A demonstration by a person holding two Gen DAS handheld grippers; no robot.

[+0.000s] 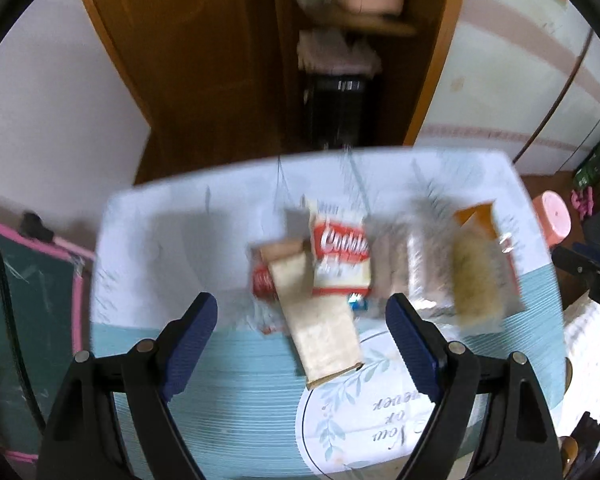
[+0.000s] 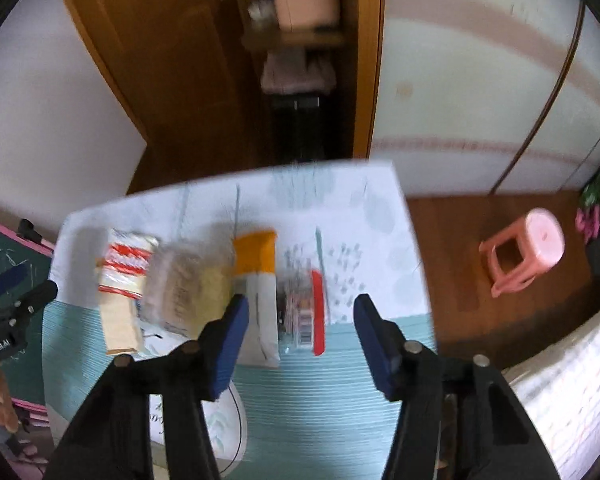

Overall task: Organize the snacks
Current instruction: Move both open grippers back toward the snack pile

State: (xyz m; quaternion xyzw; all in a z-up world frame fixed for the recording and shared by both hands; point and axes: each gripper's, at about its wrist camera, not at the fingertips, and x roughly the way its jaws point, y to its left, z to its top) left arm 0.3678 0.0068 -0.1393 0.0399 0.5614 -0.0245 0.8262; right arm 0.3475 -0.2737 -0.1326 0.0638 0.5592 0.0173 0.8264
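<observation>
Both pictures are blurred. The snacks lie in a loose row across the middle of a table covered with a pale blue and white cloth. In the left wrist view, the left gripper hangs above the table with its jaws wide apart and nothing between the blue pads; under the gap lies a long beige packet, tilted, its far end resting on a small red packet. Just behind it is a red and white cookie pack, then to the right a clear wrapped pack and a bag with an orange top, all touching or overlapping.

In the right wrist view, the right gripper has its jaws released too, less wide, holding nothing. Below the gap lies a small packet with a red edge, just beside a white bag with orange top. A pink stool stands on the wooden floor far to the right
</observation>
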